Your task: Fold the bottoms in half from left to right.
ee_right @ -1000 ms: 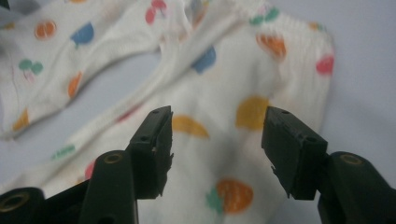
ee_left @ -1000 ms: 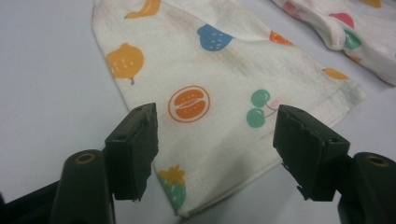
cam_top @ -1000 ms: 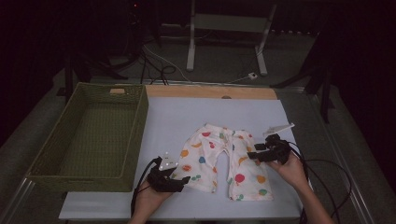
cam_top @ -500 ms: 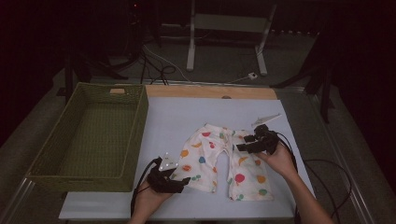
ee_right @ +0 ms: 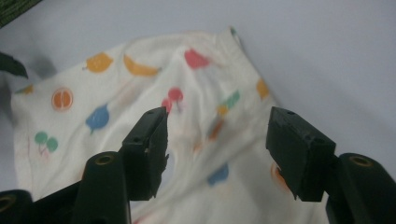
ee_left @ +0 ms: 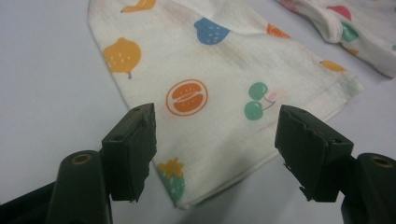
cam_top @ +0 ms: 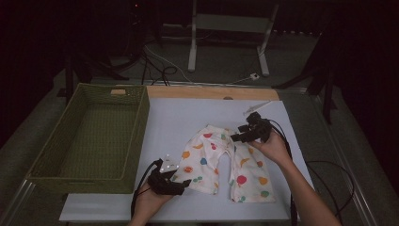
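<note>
Both grippers have their jaws apart with nothing clamped: my left gripper [cam_top: 181,183] sits at the lower centre of the high view, its jaws straddling the hem corner of one leg of the small white cotton trousers printed with coloured fruit [cam_top: 226,162]. My right gripper [cam_top: 241,136] hovers just right of centre over the waistband end, jaws having just been opening, with only cloth below them and nothing between.

The trousers lie flat on the white table sheet [cam_top: 188,117], well apart from the woven green basket [cam_top: 94,141] at the left of that frame.

To do this well, I judge I should lower each jaw pair squarely over a single cloth edge, pinch both layers together, and lift evenly so that the legs don't twist.
</note>
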A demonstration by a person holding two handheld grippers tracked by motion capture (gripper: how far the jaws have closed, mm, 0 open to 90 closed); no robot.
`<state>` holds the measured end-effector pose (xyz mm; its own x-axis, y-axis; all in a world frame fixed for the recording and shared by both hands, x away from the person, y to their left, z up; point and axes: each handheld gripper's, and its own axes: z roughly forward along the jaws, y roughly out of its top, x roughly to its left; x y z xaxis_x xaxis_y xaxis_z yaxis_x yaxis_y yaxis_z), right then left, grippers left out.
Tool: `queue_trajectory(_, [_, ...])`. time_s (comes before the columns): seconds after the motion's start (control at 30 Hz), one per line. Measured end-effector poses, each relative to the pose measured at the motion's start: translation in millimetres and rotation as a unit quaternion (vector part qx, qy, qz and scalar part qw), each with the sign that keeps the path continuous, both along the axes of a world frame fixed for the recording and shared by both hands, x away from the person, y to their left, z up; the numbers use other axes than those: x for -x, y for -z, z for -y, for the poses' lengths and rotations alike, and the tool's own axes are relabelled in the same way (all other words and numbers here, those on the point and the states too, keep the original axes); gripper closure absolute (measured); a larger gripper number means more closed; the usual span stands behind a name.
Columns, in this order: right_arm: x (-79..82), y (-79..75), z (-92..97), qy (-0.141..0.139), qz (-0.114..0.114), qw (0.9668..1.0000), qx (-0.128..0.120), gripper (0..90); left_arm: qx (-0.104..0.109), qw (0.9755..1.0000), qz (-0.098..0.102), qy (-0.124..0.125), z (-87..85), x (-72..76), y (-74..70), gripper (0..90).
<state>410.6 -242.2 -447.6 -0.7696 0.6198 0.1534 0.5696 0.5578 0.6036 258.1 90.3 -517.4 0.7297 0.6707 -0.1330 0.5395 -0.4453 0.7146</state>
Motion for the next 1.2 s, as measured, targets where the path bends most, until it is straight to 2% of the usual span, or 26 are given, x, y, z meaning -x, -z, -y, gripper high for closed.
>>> queue_trajectory(0.17, [-23.5, -5.8, -19.9, -0.023, 0.006, 0.9997, 0.002, 37.9, -0.002, 1.0, 0.001, -0.006, -2.4, 0.3, 0.2, 30.8])
queue_trajectory(0.27, [-34.8, -7.6, -30.6, -0.025, 0.002, 0.9996, 0.011, 37.0, -0.005, 0.9999, -0.003, -0.012, -4.6, 0.8, 2.0, 32.1])
queue_trajectory(0.33, [-40.1, -6.4, -34.6, -0.032, 0.012, 0.9994, 0.001, 38.3, -0.009, 0.9998, -0.011, -0.012, -4.7, 1.0, 4.7, 35.3])
queue_trajectory(0.43, [-50.1, 1.5, -42.0, -0.032, -0.015, 0.9994, 0.006, 37.1, -0.022, 0.9995, -0.018, -0.012, -2.1, 0.9, 8.6, 35.8])
queue_trajectory(0.57, [-62.3, 8.7, -54.7, -0.041, -0.021, 0.9988, 0.014, 36.9, -0.029, 0.9993, -0.018, -0.013, -0.5, 2.0, 9.0, 38.0])
queue_trajectory(0.67, [-71.3, 18.2, -62.7, -0.038, -0.028, 0.9986, 0.022, 37.4, -0.025, 0.9992, -0.022, -0.02, -2.2, 3.3, 9.1, 42.3])
queue_trajectory(0.73, [-75.6, 25.6, -66.9, -0.038, -0.029, 0.9985, 0.024, 38.6, -0.026, 0.9991, -0.021, -0.024, -3.4, 5.0, 9.0, 46.4])
queue_trajectory(0.83, [-79.5, 36.3, -73.2, -0.034, -0.034, 0.9983, 0.033, 41.5, -0.038, 0.9989, -0.012, -0.025, -3.4, 7.9, 8.7, 57.4])
queue_trajectory(0.87, [-79.5, 36.3, -73.2, -0.034, -0.034, 0.9983, 0.033, 41.5, -0.038, 0.9989, -0.012, -0.025, -3.4, 7.9, 8.7, 63.7])
queue_trajectory(0.9, [-82.8, 43.0, -77.2, -0.027, -0.036, 0.9983, 0.037, 43.8, -0.034, 0.9991, -0.015, -0.019, -4.3, 7.8, 8.7, 69.7])
queue_trajectory(0.97, [-84.2, 44.8, -79.2, -0.024, -0.041, 0.9981, 0.04, 43.8, -0.033, 0.9992, -0.016, -0.017, -4.7, 7.7, 8.9, 76.5])
queue_trajectory(1.0, [-87.0, 47.0, -83.1, -0.023, -0.044, 0.9977, 0.045, 45.6, -0.018, 0.9994, -0.027, -0.009, -5.3, 6.8, 9.7, 82.4])
queue_trajectory(1.03, [-87.0, 47.0, -83.1, -0.023, -0.044, 0.9977, 0.045, 45.6, -0.018, 0.9994, -0.027, -0.009, -5.3, 6.8, 9.7, 85.5])
queue_trajectory(1.1, [-88.6, 49.3, -89.0, -0.02, -0.04, 0.9978, 0.049, 50.4, -0.018, 0.9994, -0.03, -0.004, -3.4, 7.3, 9.2, 86.9])
queue_trajectory(1.13, [-89.7, 51.6, -90.0, -0.018, -0.047, 0.9976, 0.047, 53.8, -0.017, 0.9994, -0.03, -0.003, -3.2, 7.5, 9.2, 87.3])
queue_trajectory(1.17, [-89.7, 51.6, -90.0, -0.018, -0.047, 0.9976, 0.047, 53.8, -0.017, 0.9994, -0.03, -0.003, -3.2, 7.5, 9.2, 87.5])
queue_trajectory(1.2, [-89.7, 55.2, -91.5, -0.017, -0.048, 0.9974, 0.051, 64.2, -0.012, 0.9994, -0.034, 0.003, -3.6, 7.2, 8.7, 87.6])
